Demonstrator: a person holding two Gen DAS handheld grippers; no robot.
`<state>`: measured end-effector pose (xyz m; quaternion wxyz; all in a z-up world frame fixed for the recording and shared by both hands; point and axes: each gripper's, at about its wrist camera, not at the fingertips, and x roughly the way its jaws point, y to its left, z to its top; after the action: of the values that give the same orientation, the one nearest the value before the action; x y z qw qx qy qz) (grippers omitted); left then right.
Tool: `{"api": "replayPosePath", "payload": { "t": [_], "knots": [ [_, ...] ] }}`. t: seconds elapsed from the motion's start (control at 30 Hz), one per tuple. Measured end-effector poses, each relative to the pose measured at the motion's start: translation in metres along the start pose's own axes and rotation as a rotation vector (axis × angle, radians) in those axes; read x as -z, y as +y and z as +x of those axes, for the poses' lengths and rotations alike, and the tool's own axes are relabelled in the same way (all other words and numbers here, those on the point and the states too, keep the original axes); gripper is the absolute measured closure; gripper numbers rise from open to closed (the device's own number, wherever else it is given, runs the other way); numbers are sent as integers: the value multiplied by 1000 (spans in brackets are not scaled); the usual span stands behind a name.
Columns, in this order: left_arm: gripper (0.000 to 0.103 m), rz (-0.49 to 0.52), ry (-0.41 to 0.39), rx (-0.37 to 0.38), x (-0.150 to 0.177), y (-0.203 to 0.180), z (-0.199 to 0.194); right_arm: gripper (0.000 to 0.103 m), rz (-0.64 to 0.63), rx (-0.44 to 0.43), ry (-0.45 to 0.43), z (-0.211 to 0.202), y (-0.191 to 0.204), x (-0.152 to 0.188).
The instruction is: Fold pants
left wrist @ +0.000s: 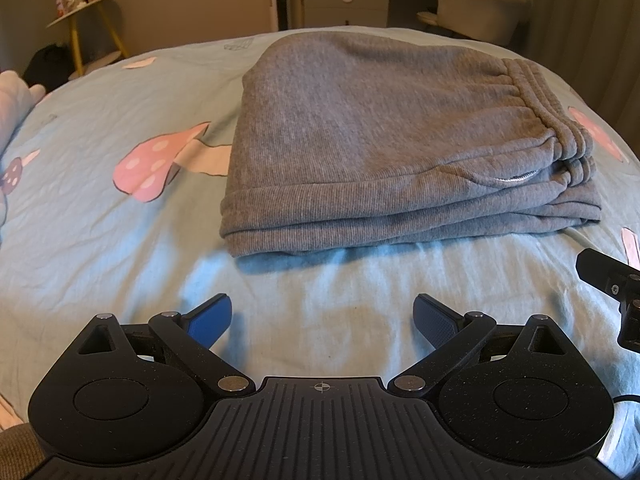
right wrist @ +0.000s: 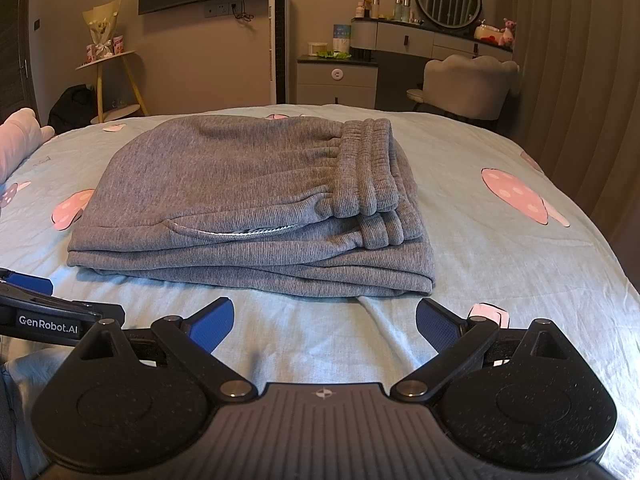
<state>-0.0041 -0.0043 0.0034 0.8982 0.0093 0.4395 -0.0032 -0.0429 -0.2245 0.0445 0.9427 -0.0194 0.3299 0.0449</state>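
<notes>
Grey pants (right wrist: pixel 248 204) sit folded up on the blue bedsheet (right wrist: pixel 500 264), left gripper (left wrist: pixel 322 320) and right gripper (right wrist: pixel 324 322) both spread wide, holding nothing

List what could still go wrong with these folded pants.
1. The waistband end of the grey pants is stacked thick, so the top layers may slide off.
2. The bedsheet is soft and wrinkled; pressing nearby could skew the fold.
3. The open left gripper and right gripper sit close and may snag the near edge.
</notes>
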Motion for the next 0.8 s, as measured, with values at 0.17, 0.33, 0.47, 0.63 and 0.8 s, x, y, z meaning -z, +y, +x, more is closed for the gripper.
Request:
{"api": "replayPosePath", "payload": {
  "t": [0.17,0.33,0.47,0.63,0.8],
  "knots": [
    [3,2,-1,0,0,-1,0,5,2,0,0,0,1,0],
    [3,3,-2,-1,0,-1,0,5,2,0,1,-1,1,0],
    [3,4,-2,0,0,-1,0,5,3,-1,0,-1,1,0],
    [3,7,-5,2,0,-1,0,5,5,-2,0,-1,1,0],
    [3,12,-5,5,0,-1,0,5,5,-2,0,-1,1,0]
  ]
}}
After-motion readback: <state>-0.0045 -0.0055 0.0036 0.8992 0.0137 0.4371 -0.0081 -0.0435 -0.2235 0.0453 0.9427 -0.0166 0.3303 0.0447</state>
